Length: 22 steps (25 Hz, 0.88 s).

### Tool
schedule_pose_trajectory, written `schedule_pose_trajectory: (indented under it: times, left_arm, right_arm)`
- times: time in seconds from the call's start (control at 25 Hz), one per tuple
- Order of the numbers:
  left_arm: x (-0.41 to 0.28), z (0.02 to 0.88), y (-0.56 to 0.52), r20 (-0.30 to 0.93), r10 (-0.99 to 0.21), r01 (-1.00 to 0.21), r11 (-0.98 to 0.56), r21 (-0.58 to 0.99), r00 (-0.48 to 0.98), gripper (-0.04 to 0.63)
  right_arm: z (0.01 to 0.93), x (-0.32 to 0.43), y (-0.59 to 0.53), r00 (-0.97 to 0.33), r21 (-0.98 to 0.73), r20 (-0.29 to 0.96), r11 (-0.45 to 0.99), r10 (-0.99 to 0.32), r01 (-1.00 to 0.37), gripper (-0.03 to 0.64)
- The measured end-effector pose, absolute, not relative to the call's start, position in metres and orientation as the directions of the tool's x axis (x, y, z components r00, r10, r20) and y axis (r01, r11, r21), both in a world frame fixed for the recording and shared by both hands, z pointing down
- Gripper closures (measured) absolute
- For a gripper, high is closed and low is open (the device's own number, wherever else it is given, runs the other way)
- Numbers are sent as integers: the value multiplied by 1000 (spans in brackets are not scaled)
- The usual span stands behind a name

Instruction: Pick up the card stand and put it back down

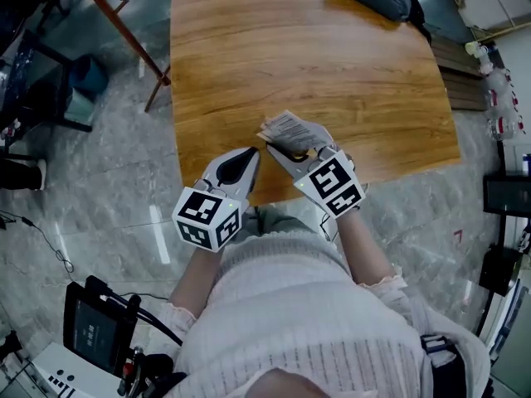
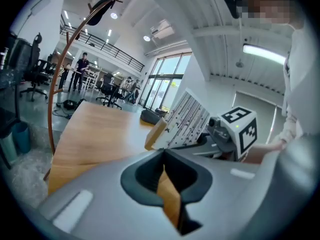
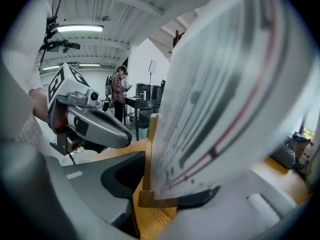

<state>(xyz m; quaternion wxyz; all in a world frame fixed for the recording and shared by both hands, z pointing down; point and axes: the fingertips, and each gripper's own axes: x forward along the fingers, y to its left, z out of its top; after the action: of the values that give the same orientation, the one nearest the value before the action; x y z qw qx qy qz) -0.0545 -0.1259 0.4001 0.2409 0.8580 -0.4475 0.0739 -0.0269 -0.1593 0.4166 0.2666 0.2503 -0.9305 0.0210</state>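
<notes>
My right gripper (image 1: 282, 150) pinches the card stand (image 3: 150, 154). One pad sits against the wooden upright and the other under the printed card, so the jaws stand fairly wide but they are closed on it, not free. The stand is between my jaws, at the near edge of the table (image 1: 332, 56), just in front of my body.

In the right gripper view I see table wood under the stand's base, and from the left gripper view the card looks tilted. So I judge the stand is prob. already lifted a little, but I can't say for sure that it is fully clear of the top.

My left gripper (image 1: 246, 166) is just beside it w/ jaws pressed together and nothing between them. It only waits, it doesn't touch the stand.

Progress, approx.: grasp is done and pick-up is done or nearly done. Left to do: bring the stand down level on the table, open the jaws, pull the gripper back w/o knocking it over.
</notes>
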Motion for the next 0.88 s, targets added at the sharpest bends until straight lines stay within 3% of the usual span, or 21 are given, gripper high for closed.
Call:
schedule_pose_trajectory:
  times: [0.52, 0.88]
  left_arm:
    - [-65, 316, -154, 158, -799, -811, -550, 201, 580, 586]
    - [-58, 321, -153, 177, -790, -808, -562, 175, 587, 587]
  right_arm:
    - [328, -18, -166, -785, 120, 328, 847, -525, -517, 428]
    - [331, -13, -171, -776, 122, 318, 835, -545, -537, 428]
